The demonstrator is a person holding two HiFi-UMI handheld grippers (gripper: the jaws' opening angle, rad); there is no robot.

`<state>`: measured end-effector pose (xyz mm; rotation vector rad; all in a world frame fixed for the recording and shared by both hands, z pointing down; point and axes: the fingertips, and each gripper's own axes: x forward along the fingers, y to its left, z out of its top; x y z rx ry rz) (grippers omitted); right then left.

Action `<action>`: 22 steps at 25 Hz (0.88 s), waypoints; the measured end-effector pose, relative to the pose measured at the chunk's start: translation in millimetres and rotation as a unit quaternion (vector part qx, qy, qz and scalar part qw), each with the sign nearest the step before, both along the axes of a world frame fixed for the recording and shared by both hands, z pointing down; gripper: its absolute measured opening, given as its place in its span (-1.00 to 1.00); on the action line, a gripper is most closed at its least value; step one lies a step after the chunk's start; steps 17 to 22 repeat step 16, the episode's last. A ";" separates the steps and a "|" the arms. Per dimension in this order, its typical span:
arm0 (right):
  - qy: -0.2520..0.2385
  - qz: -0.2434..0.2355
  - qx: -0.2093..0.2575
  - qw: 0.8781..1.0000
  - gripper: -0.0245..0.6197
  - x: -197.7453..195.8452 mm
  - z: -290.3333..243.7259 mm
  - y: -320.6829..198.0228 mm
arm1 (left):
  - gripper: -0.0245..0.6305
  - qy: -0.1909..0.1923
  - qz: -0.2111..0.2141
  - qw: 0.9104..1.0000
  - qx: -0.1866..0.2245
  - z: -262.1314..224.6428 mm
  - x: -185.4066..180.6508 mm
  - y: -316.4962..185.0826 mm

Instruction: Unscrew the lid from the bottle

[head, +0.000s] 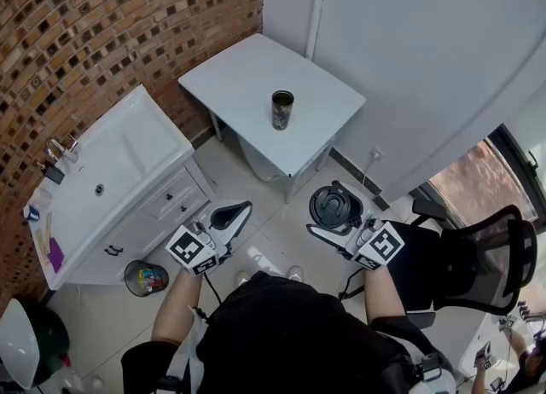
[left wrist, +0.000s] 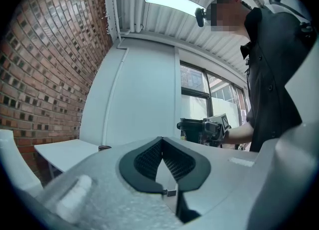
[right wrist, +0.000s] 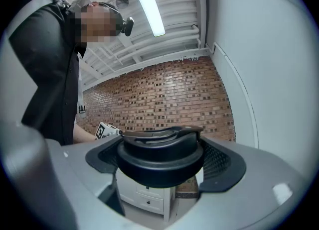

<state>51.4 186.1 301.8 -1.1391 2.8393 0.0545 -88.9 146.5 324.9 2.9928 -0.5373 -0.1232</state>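
Observation:
A dark, patterned bottle (head: 281,110) stands upright with its mouth uncovered on the small white table (head: 239,77), well away from both grippers. My right gripper (head: 336,213) is shut on the round black lid (head: 333,205) and holds it in the air over the floor. In the right gripper view the lid (right wrist: 160,158) fills the space between the pads. My left gripper (head: 242,208) is shut with nothing in it, its pads (left wrist: 172,159) meeting at the tips. From the left gripper view the bottle (left wrist: 103,148) is a small dark shape on the table, and the lid (left wrist: 195,124) shows further right.
A white vanity with a sink (head: 111,166) runs along the brick wall on the left. A small bin (head: 145,278) stands on the tiled floor by it. A black office chair (head: 490,256) is at the right. White wall panels rise behind the table.

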 end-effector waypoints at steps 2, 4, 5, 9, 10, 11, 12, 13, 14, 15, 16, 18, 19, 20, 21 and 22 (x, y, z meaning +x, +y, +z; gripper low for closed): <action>0.002 -0.006 0.001 1.000 0.53 -2.1 0.2 -0.5 | -0.92 -0.002 0.003 1.000 0.000 1.5 0.8 -0.8; 0.004 -0.008 0.001 1.000 0.53 -2.7 0.0 -2.0 | -0.92 -0.005 0.003 1.000 0.000 2.9 1.0 -2.2; 0.004 -0.007 0.001 1.000 0.53 -2.6 -0.5 -3.0 | -0.92 -0.005 0.004 1.000 0.000 2.7 0.8 -3.0; -0.002 -0.003 0.001 1.000 0.53 -0.7 -3.9 -5.1 | -0.92 -0.009 0.010 1.000 0.002 2.4 2.4 -2.7; -0.003 -0.003 0.002 1.000 0.53 -0.7 -4.7 -5.7 | -0.92 -0.012 0.012 1.000 0.003 3.2 2.9 -2.5; -0.002 -0.003 0.003 1.000 0.53 -1.5 -5.1 -6.5 | -0.92 -0.014 0.013 1.000 0.004 4.4 2.8 -2.8; -0.001 -0.004 0.004 1.000 0.53 -2.8 -5.1 -7.2 | -0.92 -0.015 0.013 1.000 0.003 5.8 2.2 -3.3; 0.000 -0.004 0.004 1.000 0.53 -4.0 -4.7 -7.9 | -0.92 -0.016 0.014 1.000 0.002 7.4 1.6 -3.9; 0.002 -0.005 0.004 1.000 0.53 -5.0 -4.2 -8.4 | -0.92 -0.016 0.014 1.000 0.000 8.9 1.2 -4.3; 0.003 -0.005 0.004 1.000 0.53 -5.8 -3.8 -9.0 | -0.92 -0.015 0.015 1.000 -0.002 10.2 1.1 -4.7; 0.004 -0.005 0.003 1.000 0.53 -6.5 -3.4 -9.7 | -0.92 -0.015 0.016 1.000 -0.003 11.4 1.1 -5.0; 0.004 -0.005 0.003 1.000 0.53 -6.5 -3.4 -9.7 | -0.92 -0.015 0.016 1.000 -0.003 11.4 1.1 -5.0; 0.004 -0.005 0.003 1.000 0.53 -6.5 -3.4 -9.7 | -0.92 -0.015 0.016 1.000 -0.003 11.4 1.1 -5.0; 0.004 -0.005 0.003 1.000 0.53 -6.5 -3.4 -9.7 | -0.92 -0.015 0.016 1.000 -0.003 11.4 1.1 -5.0; 0.004 -0.005 0.003 1.000 0.53 -6.5 -3.4 -9.7 | -0.92 -0.015 0.016 1.000 -0.003 11.4 1.1 -5.0; 0.004 -0.005 0.003 1.000 0.53 -6.5 -3.4 -9.7 | -0.92 -0.015 0.016 1.000 -0.003 11.4 1.1 -5.0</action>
